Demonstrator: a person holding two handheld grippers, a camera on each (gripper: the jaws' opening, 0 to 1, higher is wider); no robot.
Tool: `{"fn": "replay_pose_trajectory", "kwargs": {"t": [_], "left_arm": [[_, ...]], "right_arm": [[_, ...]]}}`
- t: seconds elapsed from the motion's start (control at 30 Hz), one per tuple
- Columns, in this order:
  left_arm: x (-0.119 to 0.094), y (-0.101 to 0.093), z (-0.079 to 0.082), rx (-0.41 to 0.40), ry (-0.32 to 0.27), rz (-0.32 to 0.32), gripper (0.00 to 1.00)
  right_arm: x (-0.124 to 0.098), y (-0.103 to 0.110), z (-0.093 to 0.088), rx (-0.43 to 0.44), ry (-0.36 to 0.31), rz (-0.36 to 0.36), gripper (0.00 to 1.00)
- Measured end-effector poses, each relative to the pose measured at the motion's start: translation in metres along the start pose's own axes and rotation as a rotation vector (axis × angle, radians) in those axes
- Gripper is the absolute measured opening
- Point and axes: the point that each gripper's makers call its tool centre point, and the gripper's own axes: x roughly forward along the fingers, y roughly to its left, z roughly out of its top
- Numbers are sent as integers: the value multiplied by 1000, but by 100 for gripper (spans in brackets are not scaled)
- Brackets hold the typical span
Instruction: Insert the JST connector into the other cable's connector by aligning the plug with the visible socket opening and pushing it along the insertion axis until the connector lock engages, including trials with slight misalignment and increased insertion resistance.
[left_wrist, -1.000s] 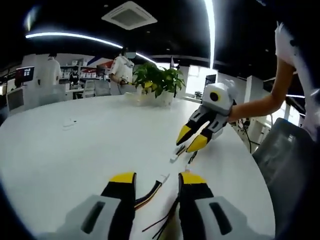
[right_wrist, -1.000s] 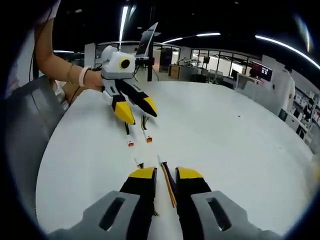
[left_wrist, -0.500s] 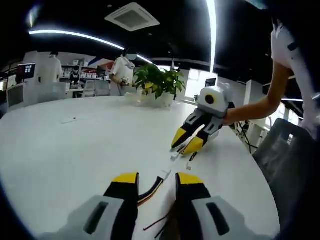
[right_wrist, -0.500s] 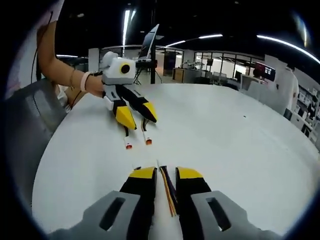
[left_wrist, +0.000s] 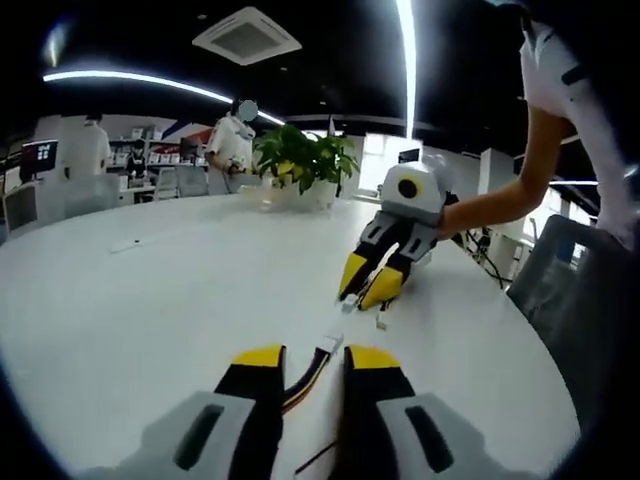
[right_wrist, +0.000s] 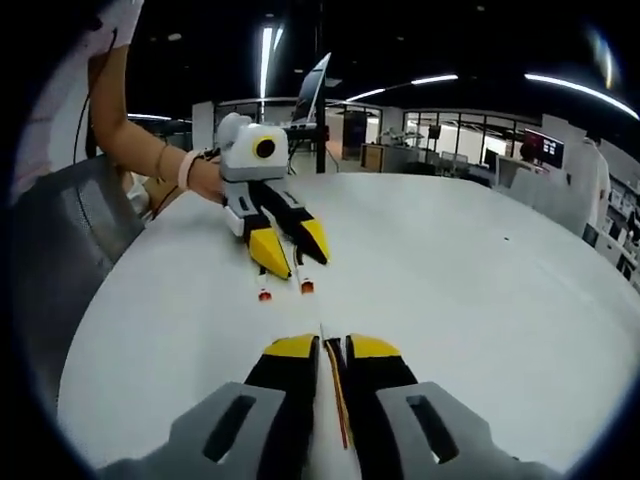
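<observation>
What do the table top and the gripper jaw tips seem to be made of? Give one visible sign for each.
Table top: probably a smooth white laminate or painted board; it shows soft ceiling glare. Left gripper jaw tips: likely yellow moulded plastic or rubber, matte and even in colour.

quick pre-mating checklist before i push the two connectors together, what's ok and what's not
1. Left gripper gripping its cable: ok, jaws shut on the wires just behind the white connector.
2. Right gripper holding the other cable: ok, jaws shut on the wires, two small ends poking out.
3. Connectors facing each other: ok, roughly in line in the left gripper view.
4. Connectors touching: not ok, a gap remains.
5. Plug and socket orientation: cannot tell, too small.
6. White table beneath: ok.
</observation>
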Motion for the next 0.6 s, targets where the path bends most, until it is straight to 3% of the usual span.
{"fn": "replay_pose_trajectory", "kwargs": {"t": [0.2, 0.27, 0.37, 0.6], "left_arm": [[3, -1, -3, 24, 8, -11, 11], [3, -2, -3, 57, 6, -17, 7], [3, -8, -3, 44, 1, -46, 0], [2, -11, -3, 50, -1, -56, 0]], "right_arm": [[1, -2, 0, -4, -12, 2, 7], [0, -2, 0, -9, -17, 6, 6], [0, -2, 0, -11, -28, 14, 5], [2, -5, 1, -6, -54, 22, 5]]}}
